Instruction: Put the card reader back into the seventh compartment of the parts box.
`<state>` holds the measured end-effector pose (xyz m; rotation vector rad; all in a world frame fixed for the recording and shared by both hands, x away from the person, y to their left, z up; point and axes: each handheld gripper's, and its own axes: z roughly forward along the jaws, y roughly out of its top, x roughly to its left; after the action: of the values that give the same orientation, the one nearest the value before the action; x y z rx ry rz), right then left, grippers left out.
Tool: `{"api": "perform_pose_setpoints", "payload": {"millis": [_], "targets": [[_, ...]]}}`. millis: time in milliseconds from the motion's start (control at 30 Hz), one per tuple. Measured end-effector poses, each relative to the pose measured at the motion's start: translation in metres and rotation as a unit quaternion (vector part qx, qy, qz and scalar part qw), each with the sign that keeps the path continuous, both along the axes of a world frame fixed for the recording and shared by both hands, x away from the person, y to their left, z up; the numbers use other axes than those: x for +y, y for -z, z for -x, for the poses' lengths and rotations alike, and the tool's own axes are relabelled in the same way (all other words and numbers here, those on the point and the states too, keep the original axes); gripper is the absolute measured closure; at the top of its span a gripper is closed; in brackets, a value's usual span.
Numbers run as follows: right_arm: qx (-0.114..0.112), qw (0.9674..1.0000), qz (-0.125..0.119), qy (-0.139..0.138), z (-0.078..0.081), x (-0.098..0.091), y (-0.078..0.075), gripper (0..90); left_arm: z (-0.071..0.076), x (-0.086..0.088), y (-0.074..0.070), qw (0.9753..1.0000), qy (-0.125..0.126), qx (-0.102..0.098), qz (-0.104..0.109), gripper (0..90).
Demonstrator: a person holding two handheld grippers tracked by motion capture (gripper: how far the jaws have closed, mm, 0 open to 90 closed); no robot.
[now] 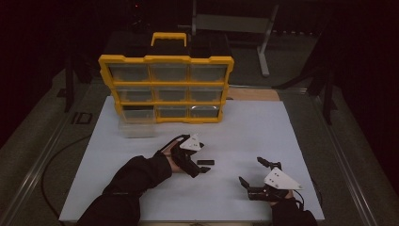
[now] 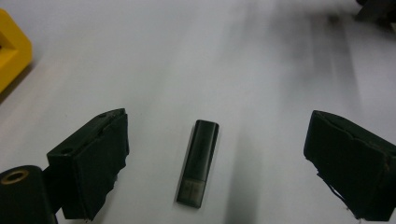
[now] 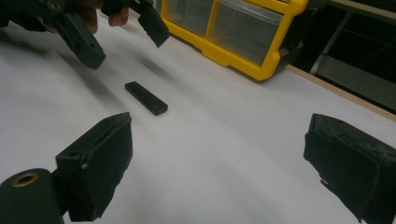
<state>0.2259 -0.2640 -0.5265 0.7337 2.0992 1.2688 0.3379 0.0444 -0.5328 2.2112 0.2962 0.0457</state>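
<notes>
A small black stick (image 1: pixel 205 162) shaped like a flash drive lies flat on the white board (image 1: pixel 263 127). My left gripper (image 1: pixel 201 159) hovers just over it, open. In the left gripper view the stick (image 2: pixel 198 162) lies lengthwise between the two wide-apart jaws, and neither pad touches it. My right gripper (image 1: pixel 251 171) rests near the board's front right, open and holding nothing. The right gripper view has the stick (image 3: pixel 145 98) ahead and the left gripper (image 3: pixel 123 42) above it.
A yellow drawer organizer (image 1: pixel 167 87) with clear drawers stands at the back of the board; its corner (image 2: pixel 11 51) is at the left edge of the left gripper view. One clear drawer (image 1: pixel 136 128) sits on the board in front of it. A metal stand (image 1: pixel 263 52) is behind.
</notes>
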Motion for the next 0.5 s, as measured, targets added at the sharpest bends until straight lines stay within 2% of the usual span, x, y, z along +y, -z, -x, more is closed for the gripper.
{"api": "perform_pose_setpoints", "payload": {"millis": [233, 300, 500], "targets": [[-0.001, 1.0, 0.001, -0.002, 0.0, 0.0, 0.0, 8.0, -0.002, -0.002, 0.007, 0.9999, -0.003, 0.004, -0.009, 14.1], [0.0, 1.0, 0.001, -0.002, 0.0, 0.0, 0.0, 8.0, -0.004, -0.003, 0.01, 0.9999, -0.001, 0.012, -0.01, 15.8], [0.001, 1.0, -0.002, -0.002, 0.0, 0.001, 0.0, 8.0, -0.006, -0.005, 0.017, 0.9993, -0.003, 0.007, -0.037, 18.6]]}}
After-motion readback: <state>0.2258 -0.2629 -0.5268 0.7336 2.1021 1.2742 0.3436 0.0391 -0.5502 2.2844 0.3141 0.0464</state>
